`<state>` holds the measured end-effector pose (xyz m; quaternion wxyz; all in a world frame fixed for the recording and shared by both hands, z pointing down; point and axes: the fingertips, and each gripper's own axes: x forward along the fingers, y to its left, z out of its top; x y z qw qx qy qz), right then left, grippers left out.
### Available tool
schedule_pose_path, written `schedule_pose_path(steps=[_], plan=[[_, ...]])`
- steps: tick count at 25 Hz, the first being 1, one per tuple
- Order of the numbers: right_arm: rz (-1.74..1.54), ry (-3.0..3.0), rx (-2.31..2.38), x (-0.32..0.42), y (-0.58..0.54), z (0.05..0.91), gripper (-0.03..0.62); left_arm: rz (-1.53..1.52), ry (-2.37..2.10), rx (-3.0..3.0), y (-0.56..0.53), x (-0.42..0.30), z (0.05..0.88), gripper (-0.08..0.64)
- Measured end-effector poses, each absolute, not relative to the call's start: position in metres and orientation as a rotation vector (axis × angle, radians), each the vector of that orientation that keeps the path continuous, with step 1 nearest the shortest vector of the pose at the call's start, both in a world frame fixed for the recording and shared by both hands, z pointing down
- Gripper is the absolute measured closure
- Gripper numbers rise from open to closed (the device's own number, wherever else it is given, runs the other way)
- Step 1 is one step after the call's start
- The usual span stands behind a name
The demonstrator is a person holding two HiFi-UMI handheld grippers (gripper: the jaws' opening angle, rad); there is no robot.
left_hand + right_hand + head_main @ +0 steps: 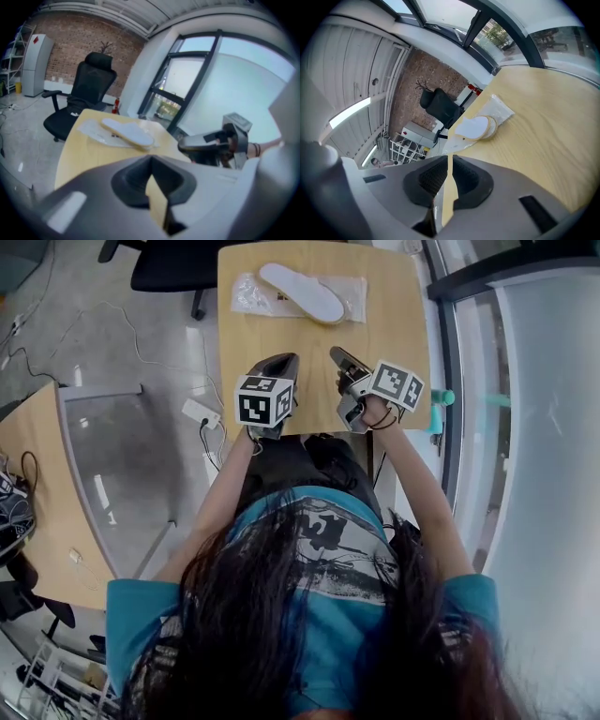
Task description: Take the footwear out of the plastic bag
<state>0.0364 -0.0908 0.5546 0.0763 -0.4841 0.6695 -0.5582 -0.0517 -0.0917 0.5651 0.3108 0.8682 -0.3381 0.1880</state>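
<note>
Nearest, left gripper (284,362) & right gripper (337,354) hang at counter (281,334) edge, fingers clenched, empty. Prob. backed off as job's done: slipper (302,292) lies atop plastic bag (246,294).

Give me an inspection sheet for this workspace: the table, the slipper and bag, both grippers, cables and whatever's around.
Surface: light wooden table, holds only the job's things.
Job's things: white flat slipper at the far end, apparently lying on top of the clear plastic bag, not inside it.
Clutter: nothing seen on the table.
Grippers: left gripper and right gripper over the near edge, both shut, nothing between the jaws.
Cables: white cable and white power strip on the floor at the left.
Surroundings: black office chair beyond the table, glass wall at the right, second wooden desk at the left.
</note>
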Motion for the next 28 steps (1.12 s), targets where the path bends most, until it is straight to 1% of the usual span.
schedule_pose_path(steps=[5, 12, 19, 28], plan=[[-1.625, 2.207, -1.462, 0.024, -0.074, 0.545, 0.568, 0.459, -0.926, 2.275, -0.076, -0.057, 0.556, 0.555], [-1.594, 2.359, -1.334, 0.014, -0.033, 0.524, 0.571, 0.387, -1.023, 2.246, -0.041, -0.059, 0.537, 0.555], [-1.574, 2.439, -1.257, 0.044, 0.051, 0.521, 0.571, 0.273, -1.168, 2.149, 0.023, -0.054, 0.526, 0.555], [-1.531, 2.546, -1.19, 0.074, 0.13, 0.517, 0.571, 0.246, -1.264, 2.107, 0.117, -0.036, 0.514, 0.555]])
